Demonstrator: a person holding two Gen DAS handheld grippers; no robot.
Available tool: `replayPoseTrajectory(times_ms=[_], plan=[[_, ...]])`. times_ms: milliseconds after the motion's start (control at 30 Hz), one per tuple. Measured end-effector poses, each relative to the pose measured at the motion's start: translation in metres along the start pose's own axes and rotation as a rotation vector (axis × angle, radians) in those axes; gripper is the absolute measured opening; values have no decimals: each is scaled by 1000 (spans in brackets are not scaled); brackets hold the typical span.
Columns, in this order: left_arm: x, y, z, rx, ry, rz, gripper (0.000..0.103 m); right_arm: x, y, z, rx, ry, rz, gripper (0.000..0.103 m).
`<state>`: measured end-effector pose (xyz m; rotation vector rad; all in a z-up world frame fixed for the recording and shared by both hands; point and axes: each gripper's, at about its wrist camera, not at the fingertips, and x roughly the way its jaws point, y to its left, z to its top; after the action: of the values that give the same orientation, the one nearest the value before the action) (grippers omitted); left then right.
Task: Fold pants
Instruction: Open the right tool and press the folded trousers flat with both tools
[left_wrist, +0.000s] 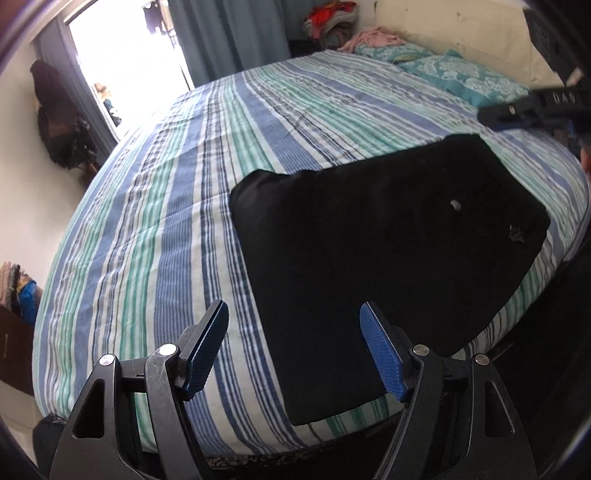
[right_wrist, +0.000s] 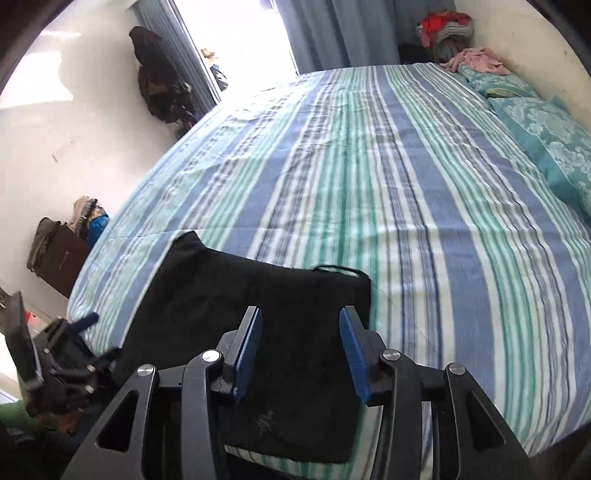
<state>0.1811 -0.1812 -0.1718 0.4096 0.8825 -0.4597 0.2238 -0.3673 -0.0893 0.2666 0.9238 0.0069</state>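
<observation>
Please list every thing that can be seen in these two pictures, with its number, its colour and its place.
pants: one, black, folded flat at the near edge of the bed
bed cover: one, blue, green and white stripes, over the whole bed
pillows: two, teal patterned, at the right side by the wall
pink cloth: one, on the far pillow
curtain: blue-grey, beside the bright window
left gripper: black with blue pads, open, empty
right gripper: the same, open, above the pants

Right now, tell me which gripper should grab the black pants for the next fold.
Probably the right gripper: its open fingers sit directly over the black pants near an edge. The left gripper straddles the pants' side edge, one finger over the striped bedspread.
</observation>
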Motion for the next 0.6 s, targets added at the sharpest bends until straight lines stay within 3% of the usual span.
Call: replayPoseTrajectory(times_ms=[67, 100, 200, 333, 433, 600], plan=[[11, -11, -5, 34, 35, 34, 75, 27, 12, 5, -9, 1, 56, 45], [12, -12, -7, 37, 36, 43, 75, 45, 12, 5, -3, 27, 38, 45], [12, -10, -8, 20, 45, 35, 76, 101, -3, -16, 40, 185, -112, 33], [11, -10, -9, 8, 56, 45, 76, 73, 1, -21, 55, 102, -121, 32], [13, -11, -9, 2, 56, 46, 76, 36, 17, -29, 2, 55, -161, 39], [16, -7, -8, -26, 66, 25, 76, -3, 46, -62, -55, 80, -179, 42]])
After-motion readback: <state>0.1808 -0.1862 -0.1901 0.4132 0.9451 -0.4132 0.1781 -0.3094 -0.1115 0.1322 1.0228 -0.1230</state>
